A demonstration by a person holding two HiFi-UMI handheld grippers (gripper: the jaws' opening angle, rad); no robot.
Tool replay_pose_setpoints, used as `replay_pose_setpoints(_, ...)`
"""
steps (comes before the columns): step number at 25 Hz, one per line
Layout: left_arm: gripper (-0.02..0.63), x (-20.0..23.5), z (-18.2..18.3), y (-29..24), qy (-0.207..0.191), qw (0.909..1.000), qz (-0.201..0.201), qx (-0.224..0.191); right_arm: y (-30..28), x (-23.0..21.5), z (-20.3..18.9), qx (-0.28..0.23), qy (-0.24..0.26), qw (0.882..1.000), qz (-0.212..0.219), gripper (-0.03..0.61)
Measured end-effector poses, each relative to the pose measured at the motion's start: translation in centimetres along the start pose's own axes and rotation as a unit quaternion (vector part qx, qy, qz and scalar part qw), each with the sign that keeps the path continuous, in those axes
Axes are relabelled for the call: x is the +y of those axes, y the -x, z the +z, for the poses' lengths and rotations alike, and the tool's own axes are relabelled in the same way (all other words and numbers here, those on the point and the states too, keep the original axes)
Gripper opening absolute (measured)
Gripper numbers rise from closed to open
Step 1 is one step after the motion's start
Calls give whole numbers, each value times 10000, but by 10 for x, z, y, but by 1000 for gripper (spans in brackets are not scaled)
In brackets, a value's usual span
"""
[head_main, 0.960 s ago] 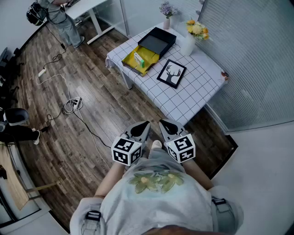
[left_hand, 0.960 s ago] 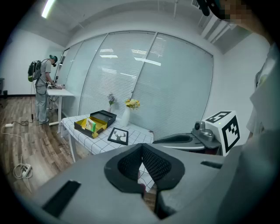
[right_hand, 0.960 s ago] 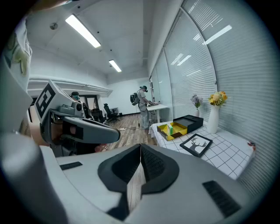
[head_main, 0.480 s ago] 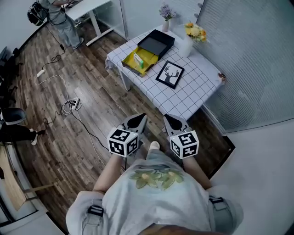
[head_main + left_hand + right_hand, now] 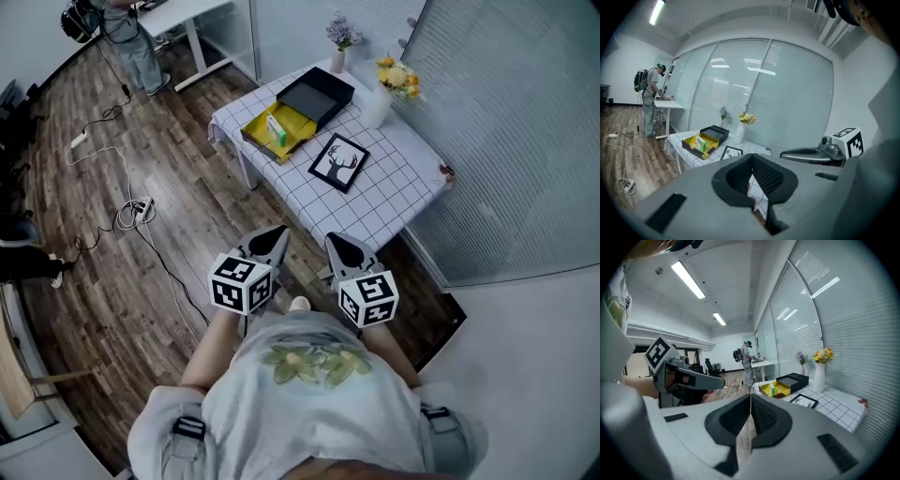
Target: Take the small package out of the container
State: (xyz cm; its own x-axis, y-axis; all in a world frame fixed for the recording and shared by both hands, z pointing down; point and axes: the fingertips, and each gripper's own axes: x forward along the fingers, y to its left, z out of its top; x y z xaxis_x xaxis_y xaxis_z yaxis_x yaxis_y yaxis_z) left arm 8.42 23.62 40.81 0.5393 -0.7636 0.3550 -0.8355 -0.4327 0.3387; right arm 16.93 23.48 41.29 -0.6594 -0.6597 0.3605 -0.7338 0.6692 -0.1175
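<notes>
A yellow container (image 5: 286,120) stands open at the far left of a table (image 5: 394,187) with a white checked cloth. A small green and white package (image 5: 276,128) stands in it. In the left gripper view the container (image 5: 707,146) and the package (image 5: 700,142) are far ahead, and the right gripper view shows the package (image 5: 772,389) far off too. My left gripper (image 5: 278,232) and right gripper (image 5: 335,242) hover side by side over the floor, short of the table's near edge. Both are shut and empty, seen also as left gripper (image 5: 751,157) and right gripper (image 5: 751,397).
On the table are a black lid (image 5: 317,92) behind the container, a framed deer picture (image 5: 338,161), a white vase of yellow flowers (image 5: 378,101) and a small vase (image 5: 337,58). Cables and a power strip (image 5: 131,212) lie on the floor. A person (image 5: 131,42) stands at a far desk.
The head view has shifted a little, so the table sits slightly further left. My left gripper has drifted up and left in the picture. Both grippers stay shut.
</notes>
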Motion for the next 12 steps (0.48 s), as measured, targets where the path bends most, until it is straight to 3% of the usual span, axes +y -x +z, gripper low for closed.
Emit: replay_pose_setpoints(12,7,5,-7,-19,283,9994,207,-26,-8,-30,-4,87,-71,9999,80,11)
